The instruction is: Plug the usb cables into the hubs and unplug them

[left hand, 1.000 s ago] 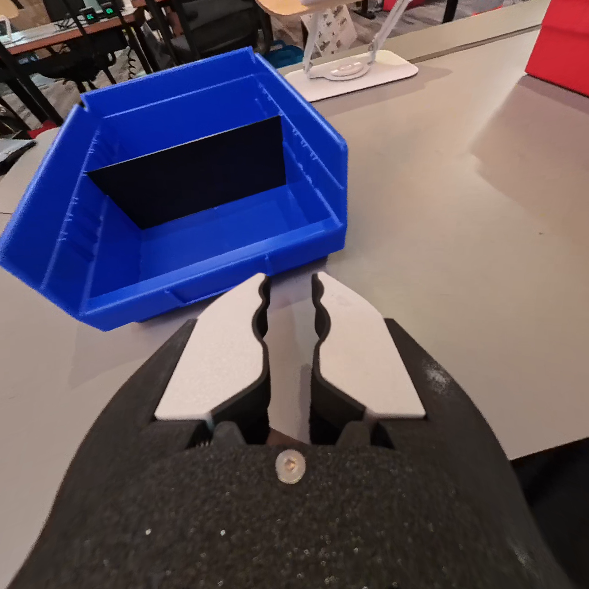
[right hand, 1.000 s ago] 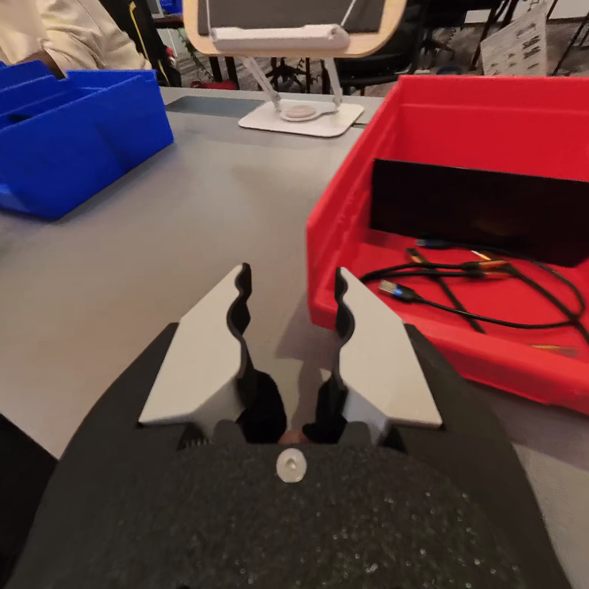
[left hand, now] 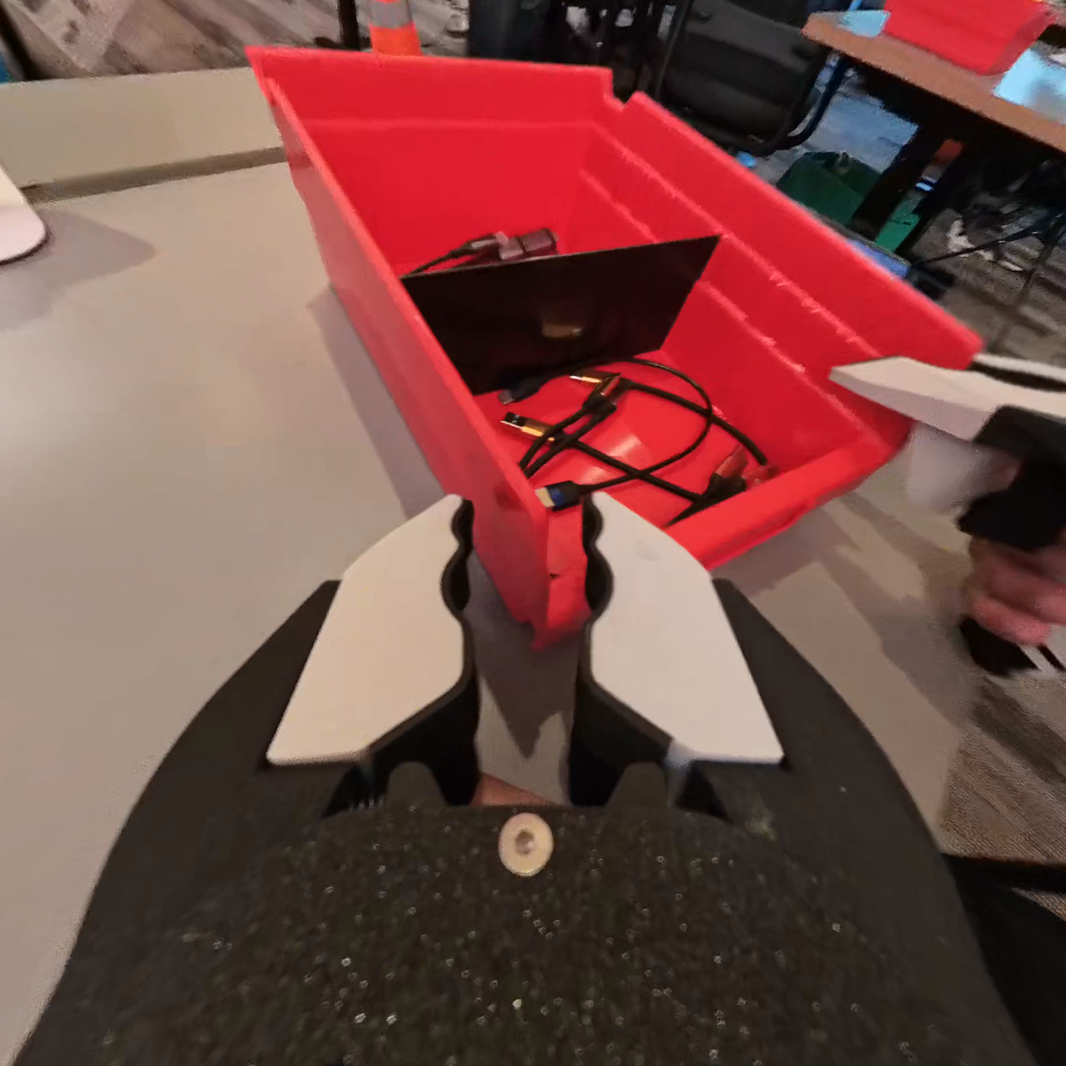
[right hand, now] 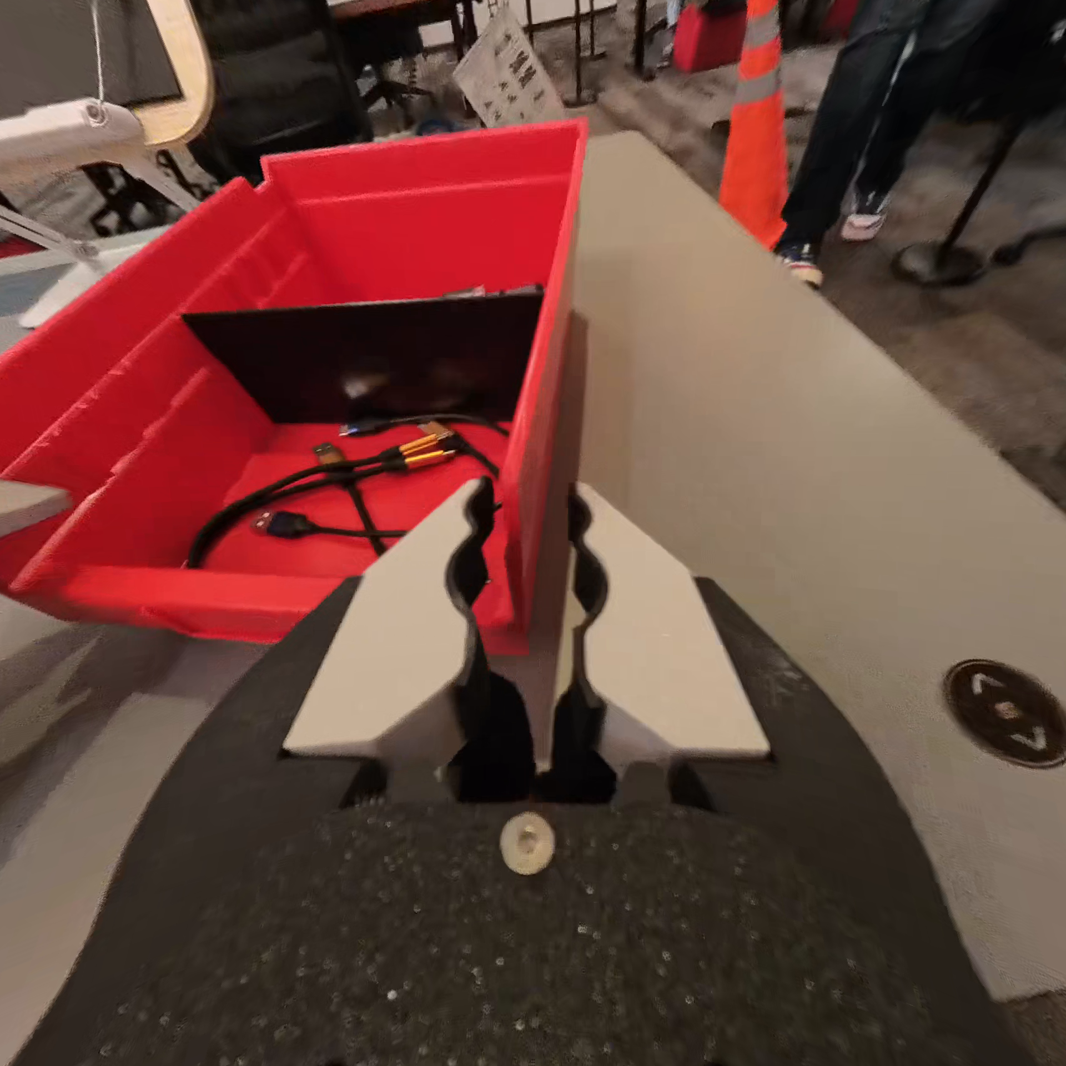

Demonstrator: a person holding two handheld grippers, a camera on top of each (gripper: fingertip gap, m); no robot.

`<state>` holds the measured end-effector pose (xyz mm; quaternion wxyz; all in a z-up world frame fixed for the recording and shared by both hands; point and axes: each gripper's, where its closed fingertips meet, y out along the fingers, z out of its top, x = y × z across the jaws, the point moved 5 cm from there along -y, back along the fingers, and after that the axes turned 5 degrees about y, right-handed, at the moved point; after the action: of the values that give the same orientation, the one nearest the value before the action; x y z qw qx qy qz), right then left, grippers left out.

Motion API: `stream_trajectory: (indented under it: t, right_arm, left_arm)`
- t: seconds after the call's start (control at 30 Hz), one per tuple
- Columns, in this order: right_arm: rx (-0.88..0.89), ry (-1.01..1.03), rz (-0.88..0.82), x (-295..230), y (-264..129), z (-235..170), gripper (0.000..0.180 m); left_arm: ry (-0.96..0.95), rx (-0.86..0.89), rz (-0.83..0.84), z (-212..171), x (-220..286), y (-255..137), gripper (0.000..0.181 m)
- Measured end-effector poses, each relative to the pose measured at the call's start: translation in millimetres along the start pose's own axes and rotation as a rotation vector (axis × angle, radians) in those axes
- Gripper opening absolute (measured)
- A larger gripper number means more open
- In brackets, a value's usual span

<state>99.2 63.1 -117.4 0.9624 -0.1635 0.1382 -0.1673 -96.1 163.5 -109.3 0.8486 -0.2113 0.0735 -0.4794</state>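
Observation:
A red bin point(left hand: 450, 150) stands on the grey table, split by a black divider point(left hand: 554, 311). Several black USB cables point(left hand: 634, 467) lie tangled in its near compartment. Dark hubs point(left hand: 519, 245) show just behind the divider. My left gripper point(left hand: 525, 507) is open, its jaws either side of the bin's near left corner. My right gripper point(right hand: 530, 490) is open, its jaws either side of the red bin's point(right hand: 415, 231) right wall, next to the cables point(right hand: 346, 479). The right gripper also shows at the right edge of the left wrist view point(left hand: 923, 398).
A white stand base point(left hand: 11, 225) sits at the table's far left. A round black grommet point(right hand: 1006, 712) is set in the table right of my right gripper, near the table edge. An orange cone point(right hand: 755, 115) and a person's legs point(right hand: 854, 115) stand beyond. Measured from the fingertips, the round black grommet point(right hand: 1006, 712) is 15 cm or so from the right gripper and 35 cm from the left.
The left gripper has swung from the blue bin to the red bin's near left corner and opened wider. The right gripper has moved up to the bin, with its right wall now between the jaws.

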Motion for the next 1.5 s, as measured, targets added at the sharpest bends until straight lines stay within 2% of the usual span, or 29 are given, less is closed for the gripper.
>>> stream_trajectory:
  t: [0.03, 0.07, 0.17, 0.33, 0.43, 0.53, 0.63, 0.77, 0.87, 0.93, 1.1, 1.17, 1.3, 1.5]
  right_arm:
    - [-0.003, 0.019, 0.005, -1.5, 0.2, -2.7, 0.011]
    - [0.004, 0.022, 0.012, -3.9, -0.6, -3.5, 0.007]
    - [0.023, -0.064, -0.019, -11.1, -2.5, -3.1, 0.006]
    - [0.132, -0.145, -0.128, -31.3, -11.6, 13.8, 0.002]
    - [0.164, -0.145, -0.066, -65.3, -9.8, 20.8, 0.003]
    - [0.171, -0.234, 0.002, -111.5, -0.8, 16.6, 0.003]
    - [0.095, -0.184, 0.127, -158.4, 15.0, 3.9, 0.004]
    - [0.023, -0.227, 0.210, -208.4, 33.6, -16.6, 0.005]
    - [-0.009, -0.274, 0.256, -225.7, 38.7, -32.5, 0.006]
    - [-0.025, -0.315, 0.266, -230.4, 39.9, -39.1, 0.013]
    - [-0.067, -0.323, 0.401, -221.5, 31.4, -42.2, 0.025]
    - [-0.080, -0.328, 0.452, -211.7, 20.3, -44.5, 0.027]
    - [-0.073, -0.404, 0.450, -192.6, 0.9, -46.1, 0.041]
    - [-0.035, -0.520, 0.430, -185.1, -26.0, -56.0, 0.049]
  left_arm:
    - [0.008, 0.016, 0.029, -0.2, -2.6, 3.7, 0.026]
    - [0.022, 0.040, 0.049, 1.2, -4.2, 5.9, 0.019]
    - [0.111, 0.041, 0.161, 3.4, -11.6, 9.9, 0.009]
    - [0.086, 0.075, 0.160, 7.5, -13.0, -9.9, 0.007]
    - [0.076, 0.098, 0.216, 6.3, -31.2, -38.1, 0.007]
    - [0.086, 0.122, 0.328, 2.7, -60.0, -75.6, 0.007]
    - [0.094, 0.114, 0.445, -10.0, -90.7, -111.9, 0.007]
    - [0.036, 0.072, 0.539, -36.3, -125.4, -143.5, 0.007]
    - [0.024, 0.030, 0.568, -51.9, -148.3, -148.9, 0.007]
    - [0.018, 0.039, 0.570, -60.8, -153.3, -149.6, 0.007]
    - [-0.003, 0.055, 0.438, -60.9, -142.1, -159.7, 0.015]
    - [-0.025, 0.099, 0.403, -61.1, -137.5, -180.7, 0.027]
    - [-0.073, 0.169, 0.389, -79.6, -137.9, -247.0, 0.027]
    - [-0.066, 0.145, 0.701, -124.7, -207.4, -352.8, 0.028]
